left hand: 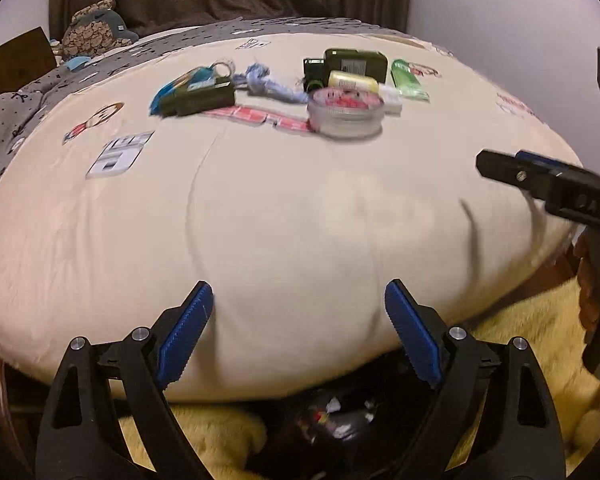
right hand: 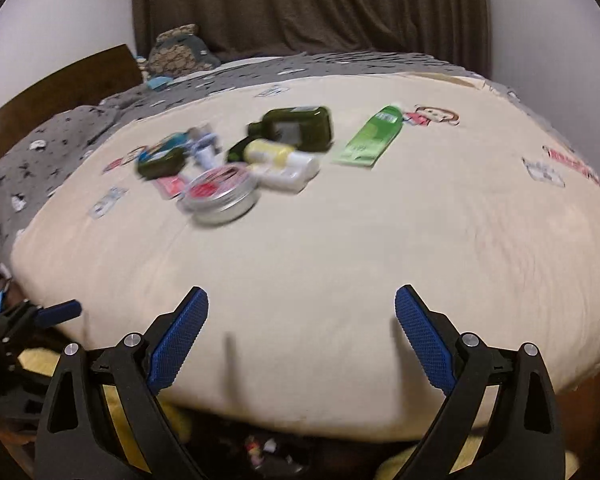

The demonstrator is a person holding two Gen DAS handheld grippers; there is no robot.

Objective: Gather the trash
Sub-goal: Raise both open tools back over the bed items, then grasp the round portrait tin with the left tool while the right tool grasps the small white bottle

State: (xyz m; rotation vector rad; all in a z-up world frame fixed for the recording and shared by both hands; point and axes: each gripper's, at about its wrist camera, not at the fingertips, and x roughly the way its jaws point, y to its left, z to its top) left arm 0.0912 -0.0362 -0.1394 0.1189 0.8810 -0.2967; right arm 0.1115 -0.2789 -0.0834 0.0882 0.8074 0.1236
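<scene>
Trash lies in a cluster at the far middle of the cream bed cover (left hand: 260,208): a clear round tub with a red label (left hand: 345,112) (right hand: 220,196), a dark green bottle (left hand: 352,66) (right hand: 296,128), a smaller dark green bottle (left hand: 204,98) (right hand: 162,164), a green packet (left hand: 409,79) (right hand: 370,138), a white and yellow tube (right hand: 280,160), a red wrapper (left hand: 260,117) and a blue knotted rag (left hand: 264,82). My left gripper (left hand: 299,332) is open and empty at the bed's near edge. My right gripper (right hand: 302,338) is open and empty, also near the front edge.
A dark bin with scraps inside (left hand: 336,420) (right hand: 268,456) sits on the floor below the bed edge, on a yellow furry rug (left hand: 540,320). A grey patterned blanket (right hand: 60,148) and a plush toy (left hand: 94,34) lie at the back left. A brown curtain (right hand: 308,8) hangs behind.
</scene>
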